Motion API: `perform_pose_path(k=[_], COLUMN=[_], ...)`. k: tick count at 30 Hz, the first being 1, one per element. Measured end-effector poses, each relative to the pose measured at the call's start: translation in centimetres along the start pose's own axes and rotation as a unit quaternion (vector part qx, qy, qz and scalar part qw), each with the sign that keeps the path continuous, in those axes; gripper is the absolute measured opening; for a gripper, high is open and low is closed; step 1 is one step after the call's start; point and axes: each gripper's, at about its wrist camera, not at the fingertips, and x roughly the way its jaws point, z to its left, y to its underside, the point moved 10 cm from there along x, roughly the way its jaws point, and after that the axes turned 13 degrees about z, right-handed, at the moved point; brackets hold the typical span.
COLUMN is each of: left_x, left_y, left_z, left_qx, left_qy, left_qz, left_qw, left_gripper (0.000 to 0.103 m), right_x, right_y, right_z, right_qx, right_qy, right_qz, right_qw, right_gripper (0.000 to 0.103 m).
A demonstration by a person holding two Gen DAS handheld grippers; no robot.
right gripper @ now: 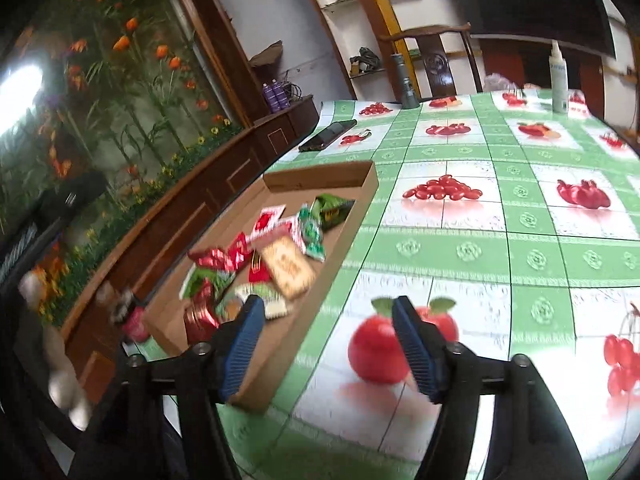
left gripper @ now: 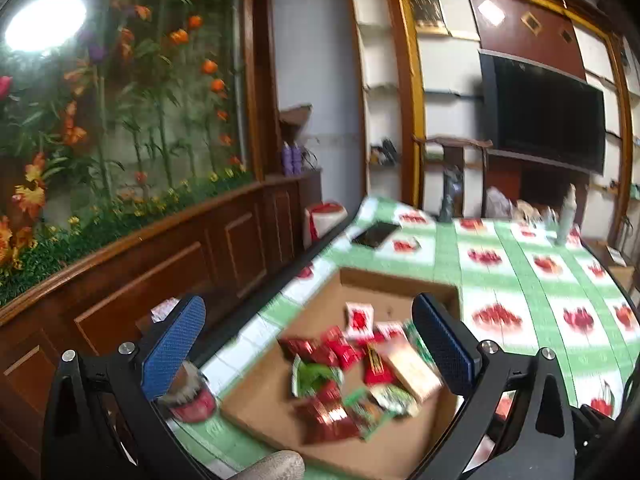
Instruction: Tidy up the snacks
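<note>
Snacks (left gripper: 352, 372) heaped in tray (right gripper: 336, 240) on table (right gripper: 480, 240) | light, crinkly, slippery; likely crushable | pinch at sealed edges | left fingers (left gripper: 176, 344) spread, empty | right fingers (right gripper: 244, 344) spread, empty

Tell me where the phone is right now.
The phone lies flat near the table's far left edge, beyond the cardboard box, in both views.

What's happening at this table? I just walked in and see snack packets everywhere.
A person with a handheld gripper in each hand is sorting snacks. The packets lie piled in a shallow cardboard tray on a fruit-print tablecloth. The left gripper hangs open above the pile, holding nothing. The right gripper is open too, at the tray's near edge, also empty. A phone lies beyond the tray.
</note>
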Motion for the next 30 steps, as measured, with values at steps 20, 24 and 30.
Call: perform_pose_path(k=[20,24,30], left_x=[1.8,2.3,2.9], left_y=[5.5,5.9,6.5], left_z=[-5.5,-5.4,-5.5], left_qx=[0.025,0.023,0.023], left_qy=[0.082,0.086,0.088], left_qz=[0.116,0.128,0.143], left_qw=[0.9895,0.9878,0.9855], left_gripper=[0.103,0.103,0.103], right_x=[0.3,0.8,1.1], right_y=[1.4,1.5,1.7], right_z=[0.0,0.1,-0.1], right_qx=[-0.019,-0.02,-0.017], right_qy=[0.041,0.043,0.044], right_qz=[0.01,0.015,0.021], right_qw=[0.999,0.999,0.999], right_gripper=[0.077,0.077,0.077])
